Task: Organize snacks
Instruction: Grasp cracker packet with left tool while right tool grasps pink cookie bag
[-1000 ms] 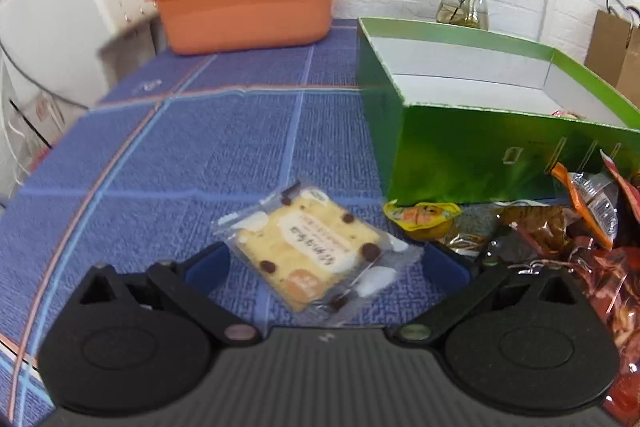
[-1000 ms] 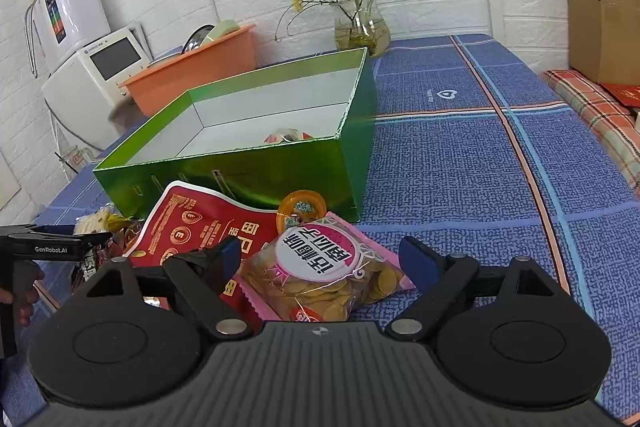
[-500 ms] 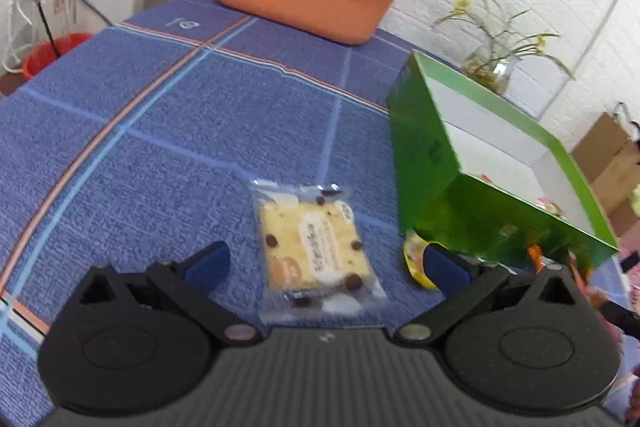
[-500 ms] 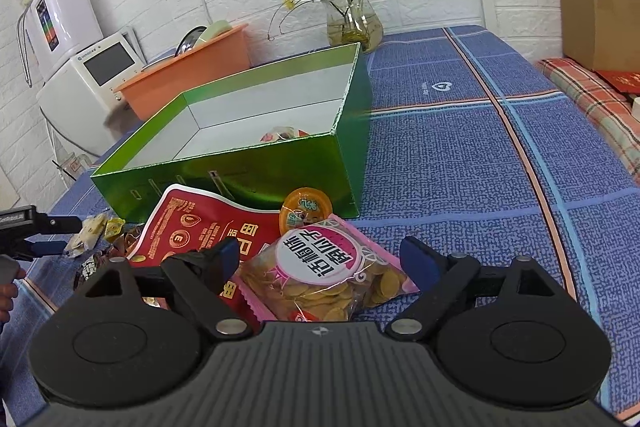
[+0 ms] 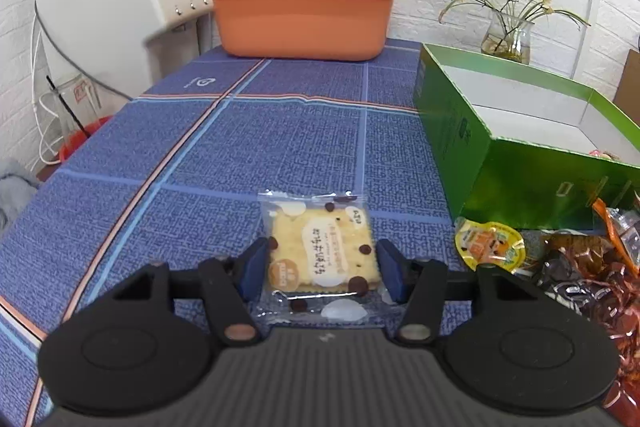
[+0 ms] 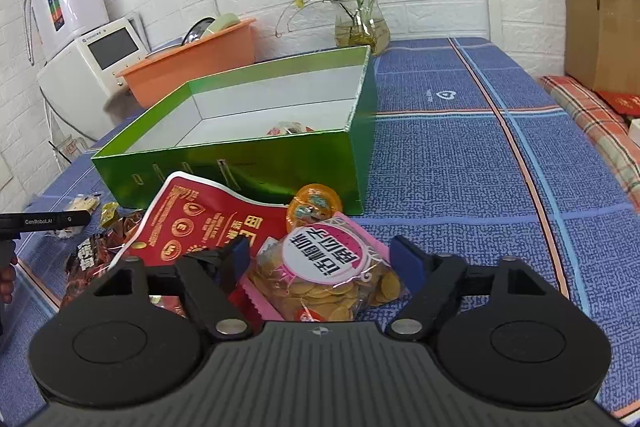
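With L jaws pinching cracker pack (image 5: 322, 254), long axis fwd; R jaws apart round chip bag (image 6: 332, 277).

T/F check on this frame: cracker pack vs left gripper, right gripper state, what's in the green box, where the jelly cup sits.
1. The cracker pack sits between the left gripper's fingers. True.
2. The right gripper is shut on the pink bag. False: jaws open, straddling it.
3. The green box is piled full. False: mostly bare, one or two snacks inside.
4. The orange jelly cup lies outside the box. True.
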Available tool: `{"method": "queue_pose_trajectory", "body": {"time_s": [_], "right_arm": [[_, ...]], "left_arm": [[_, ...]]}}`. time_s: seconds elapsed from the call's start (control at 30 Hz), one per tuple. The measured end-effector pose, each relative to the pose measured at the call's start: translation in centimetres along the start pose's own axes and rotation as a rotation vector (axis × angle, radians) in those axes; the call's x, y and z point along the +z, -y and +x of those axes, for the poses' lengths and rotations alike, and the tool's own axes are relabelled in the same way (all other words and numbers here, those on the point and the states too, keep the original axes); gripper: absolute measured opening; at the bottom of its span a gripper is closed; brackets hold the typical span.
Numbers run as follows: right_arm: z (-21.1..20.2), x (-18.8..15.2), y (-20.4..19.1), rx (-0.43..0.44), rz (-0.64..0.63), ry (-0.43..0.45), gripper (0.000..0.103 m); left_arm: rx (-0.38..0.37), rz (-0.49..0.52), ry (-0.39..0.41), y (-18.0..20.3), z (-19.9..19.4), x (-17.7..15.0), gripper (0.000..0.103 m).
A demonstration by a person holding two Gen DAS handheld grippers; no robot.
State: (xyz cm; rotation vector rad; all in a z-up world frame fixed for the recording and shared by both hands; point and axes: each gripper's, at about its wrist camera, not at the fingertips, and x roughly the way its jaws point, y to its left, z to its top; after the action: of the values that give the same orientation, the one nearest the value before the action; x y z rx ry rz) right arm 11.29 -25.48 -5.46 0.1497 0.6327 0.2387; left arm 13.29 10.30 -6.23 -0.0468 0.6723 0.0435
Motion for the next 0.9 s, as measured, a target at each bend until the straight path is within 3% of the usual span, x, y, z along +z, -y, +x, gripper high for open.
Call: {"method": "queue_pose_trajectory", "body": {"time_s": [0.23,0.47,0.77,0.9], "right_arm": [[-1.2,-0.5,-0.5,-0.021,-0.038,0.013,0.101],[-4.1,-0.3,-1.7,-0.026,-0.028,0.108,0.101],[-5.0,3.1,-6.3,0.084,-0.136,0.256,0.101],[-4.8,5.4,-7.5,0.096,-0.165,0.352,0.101]], "left_arm": [[-0.095,-0.049,-0.010,-0.5,-2.1,-1.2,0.056],[-0.103,-0.030,0.060,0.5,-5.5,-0.9,0.056],[-0.183,0.043,0.170,4.8,-6.2,3.0,0.056],[-0.182,0.093,0.241,7.5,-6.5,5.7,0.056]]}}
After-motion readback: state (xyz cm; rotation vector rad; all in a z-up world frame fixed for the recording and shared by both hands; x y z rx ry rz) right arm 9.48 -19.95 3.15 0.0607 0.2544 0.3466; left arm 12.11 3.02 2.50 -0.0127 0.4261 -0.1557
